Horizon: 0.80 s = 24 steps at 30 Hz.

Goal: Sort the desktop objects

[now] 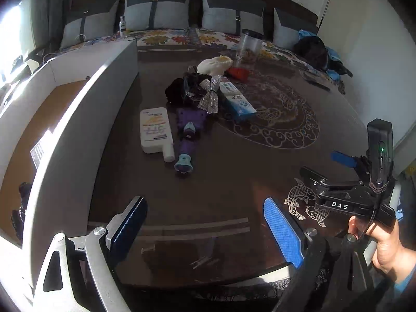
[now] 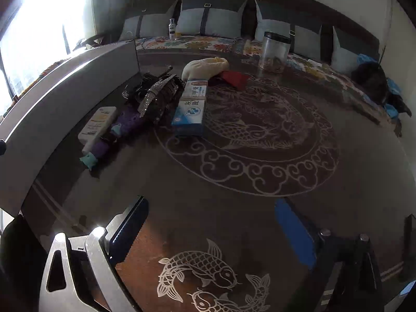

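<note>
Two grippers hang above the near edge of a dark brown glossy tabletop (image 2: 351,156) with pale fish and cloud patterns. The left gripper (image 1: 208,231) has its fingers spread wide with nothing between them, and the right gripper (image 2: 215,234) is also spread and holds nothing. The things to sort lie together toward the far left of the tabletop, well apart from both grippers: a white flat plastic bottle (image 1: 156,132), just beside it a purple toy with light blue ends (image 1: 187,140), a silver glitter bow (image 1: 210,96) on a black tangled heap (image 1: 182,88), a blue and white cardboard box (image 1: 240,102), a cream cloth pouch (image 1: 214,65) and a red soft object (image 1: 238,72). A clear plastic jar with black lid (image 1: 249,46) stands at the far edge. A white open box with brown floor (image 1: 65,119) lies along the left side.
</note>
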Available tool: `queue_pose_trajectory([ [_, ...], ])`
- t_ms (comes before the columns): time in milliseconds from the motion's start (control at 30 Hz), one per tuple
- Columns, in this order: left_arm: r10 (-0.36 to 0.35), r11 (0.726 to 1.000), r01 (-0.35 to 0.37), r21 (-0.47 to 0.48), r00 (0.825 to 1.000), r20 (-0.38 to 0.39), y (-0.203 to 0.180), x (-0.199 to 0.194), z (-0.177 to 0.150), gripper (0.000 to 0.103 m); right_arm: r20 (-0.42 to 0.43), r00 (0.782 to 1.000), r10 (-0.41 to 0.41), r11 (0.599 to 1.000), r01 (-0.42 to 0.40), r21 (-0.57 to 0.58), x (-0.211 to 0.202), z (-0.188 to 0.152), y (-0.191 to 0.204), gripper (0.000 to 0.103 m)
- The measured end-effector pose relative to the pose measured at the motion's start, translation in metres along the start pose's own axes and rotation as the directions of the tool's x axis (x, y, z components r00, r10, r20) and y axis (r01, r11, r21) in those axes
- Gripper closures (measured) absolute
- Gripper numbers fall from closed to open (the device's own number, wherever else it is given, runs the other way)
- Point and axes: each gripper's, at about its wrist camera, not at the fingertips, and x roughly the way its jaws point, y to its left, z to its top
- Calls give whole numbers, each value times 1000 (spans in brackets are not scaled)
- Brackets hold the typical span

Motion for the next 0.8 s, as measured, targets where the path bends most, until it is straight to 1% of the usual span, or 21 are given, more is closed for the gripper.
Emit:
queue_pose_trajectory([
  [67,13,1000,-13,-3,999,-42,-18,33,-7,11,-25,999,-27,999,27,24,3,-20,-29,5],
  [133,29,1000,-29,-5,998,-51,-33,55,-14,11,-33,999,-38,998,39,48,4,-34,-52,5],
  [200,50,999,-51,-8,996,-69,-44,75,-12,12,-36,998,-42,997,45,60,6,-43,-68,5],
  [233,88,996,-88,2,995,-52,-50,80,-9,9,-38,998,-45,997,47,59,9,-45,-75,5],
  [267,107,994,-107,15,993,-41,-57,85,-5,9,-41,998,-48,997,50,57,11,-45,-80,5],
  [333,151,988,-150,37,988,-32,-70,96,5,2,-56,997,-47,996,51,67,20,-42,-89,5],
  [367,147,989,-146,33,989,-27,-73,101,12,0,-73,997,-41,996,47,77,24,-39,-95,3],
  [400,147,989,-146,23,989,-17,-76,106,19,0,-86,996,-23,996,30,84,29,-36,-100,0],
  [433,155,988,-155,12,988,-4,-77,110,25,0,-98,995,-9,996,17,88,33,-34,-106,0],
  [500,166,986,-166,-5,986,15,-79,119,39,0,-90,996,-3,996,11,88,36,-32,-116,0],
  [600,169,986,-169,-10,985,30,-78,130,56,0,-47,999,-24,992,30,124,36,-35,-123,0],
  [700,162,987,-162,-2,986,49,-76,137,64,0,-40,998,-40,990,45,136,35,-36,-121,0],
  [800,160,987,-160,0,986,51,-74,140,69,0,-40,998,-45,989,50,142,34,-36,-121,0],
])
